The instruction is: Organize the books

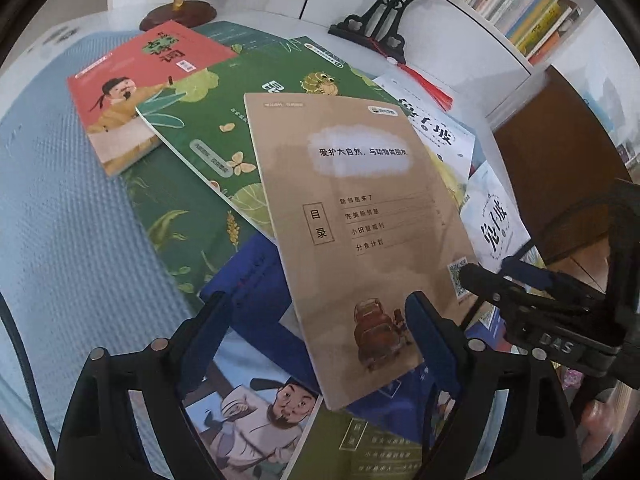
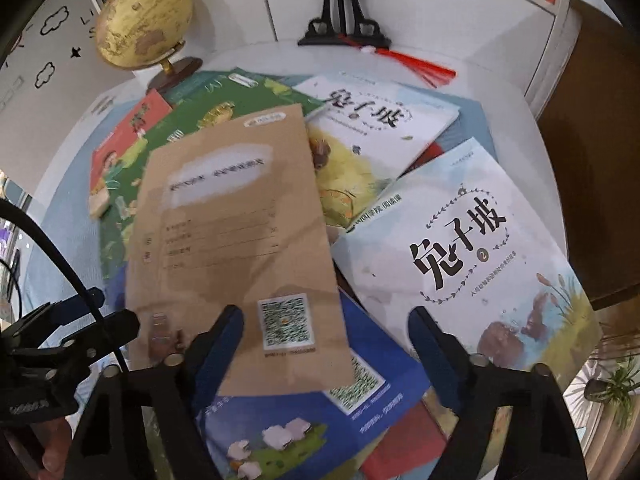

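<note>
Several picture books lie in a loose pile on a blue mat [image 1: 60, 220]. A tan book [image 1: 352, 208] with a table of contents lies on top, over a green book [image 1: 208, 128], a red book [image 1: 132, 92] and a dark blue book [image 2: 360, 360]. Two white books [image 2: 460, 260] [image 2: 372, 132] lie to its right. My left gripper [image 1: 316, 320] hangs open over the tan book's near end. My right gripper [image 2: 324, 332] is open too, straddling that book's QR-code corner; its pads press on nothing. Each gripper shows in the other's view: right gripper [image 1: 492, 270], left gripper [image 2: 100, 312].
A globe [image 2: 148, 24] stands at the back left and a black stand [image 2: 344, 20] with a red tassel [image 2: 420, 66] at the back middle. Shelved books [image 1: 528, 8] line the back right. A brown wooden panel [image 1: 560, 152] rises on the right, a plant [image 2: 616, 384] below it.
</note>
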